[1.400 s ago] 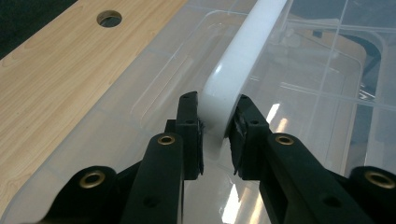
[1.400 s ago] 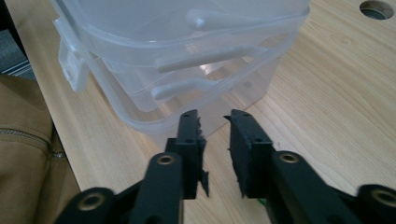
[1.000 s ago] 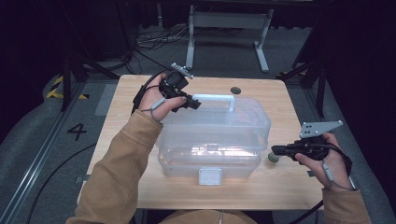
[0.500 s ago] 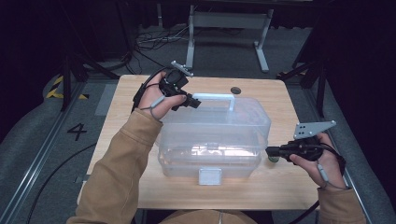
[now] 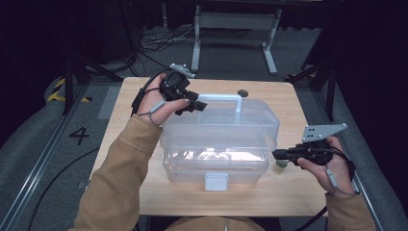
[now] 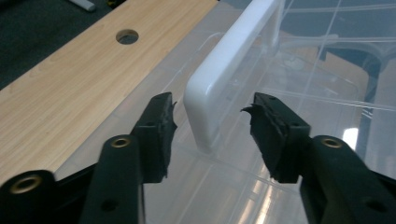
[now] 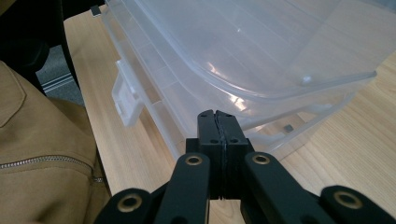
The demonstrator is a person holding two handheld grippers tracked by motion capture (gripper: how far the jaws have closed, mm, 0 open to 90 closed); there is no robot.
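The wooden table (image 5: 144, 96) carries a large clear plastic storage box (image 5: 219, 144) at its middle, lid on, with a white latch (image 5: 216, 182) on the near side and a white carry handle (image 5: 223, 98) on the lid. The left tongs (image 5: 196, 106) sit at the handle's left end and have just been opening: in the left gripper view the handle's corner post (image 6: 205, 107) stands between the two pads with a clear gap on either side, so nothing is gripped. A second ago they were narrower at the same spot; the handle now looks let go, and the box rests on the table. The right tongs (image 7: 218, 122) are closed on nothing, tips near the box's right side at the seam under the lid, perhaps about to work that edge.
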